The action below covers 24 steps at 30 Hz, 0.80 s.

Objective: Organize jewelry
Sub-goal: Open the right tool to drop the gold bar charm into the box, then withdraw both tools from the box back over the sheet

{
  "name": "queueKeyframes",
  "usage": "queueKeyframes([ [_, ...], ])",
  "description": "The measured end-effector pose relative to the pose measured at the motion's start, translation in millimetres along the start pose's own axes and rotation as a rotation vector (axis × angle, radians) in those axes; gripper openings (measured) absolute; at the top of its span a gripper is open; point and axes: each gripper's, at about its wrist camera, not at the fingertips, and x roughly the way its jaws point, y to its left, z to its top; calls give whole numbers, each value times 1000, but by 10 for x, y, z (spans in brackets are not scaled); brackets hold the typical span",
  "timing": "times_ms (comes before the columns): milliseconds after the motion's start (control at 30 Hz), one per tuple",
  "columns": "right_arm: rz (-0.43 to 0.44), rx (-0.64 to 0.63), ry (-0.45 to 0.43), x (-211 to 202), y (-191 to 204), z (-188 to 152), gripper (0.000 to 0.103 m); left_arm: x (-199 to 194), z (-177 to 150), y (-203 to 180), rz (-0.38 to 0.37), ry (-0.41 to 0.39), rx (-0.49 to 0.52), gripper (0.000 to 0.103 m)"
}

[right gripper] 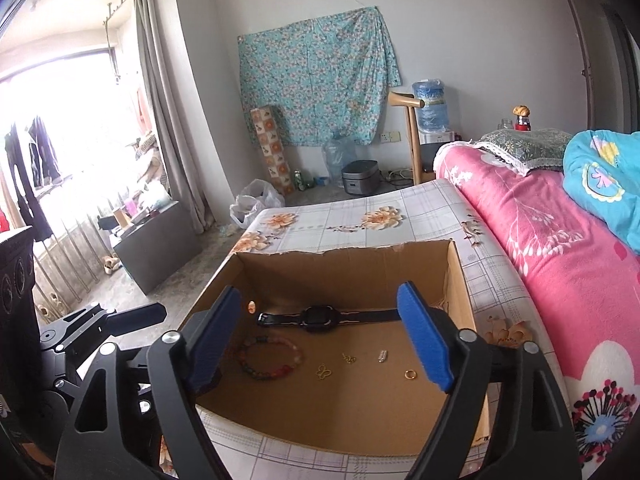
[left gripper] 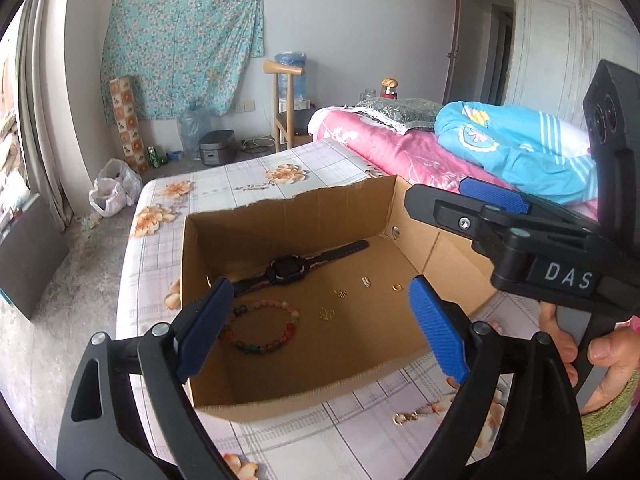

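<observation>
Hovering over the cardboard box (right gripper: 344, 412), both grippers' fingers (left gripper: 438, 328) (right gripper: 426, 340) spread, clear of its torn rim.

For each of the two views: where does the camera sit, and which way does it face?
Left wrist: on the left gripper, looking down into the cardboard box; right gripper and a hand show.
Right wrist: on the right gripper, facing the same box; left gripper at its left edge.
Shared: watch, bead bracelet.

We see black watch (left gripper: 289, 270) flat at rear of open cardboard box (left gripper: 280, 216); bead bracelet (left gripper: 262, 326) front-left; small gold pieces (left gripper: 340, 293) scattered right.
</observation>
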Motion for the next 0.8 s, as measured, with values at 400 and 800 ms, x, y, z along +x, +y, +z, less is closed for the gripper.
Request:
queueKeyframes([
  [400,55,-1,16,-143,134,-224,91,-164,-427,133,-12,59,-45,88],
  [800,96,-44,19,-258,317,-313,93,-221,-683,111,-11,100,-65,88],
])
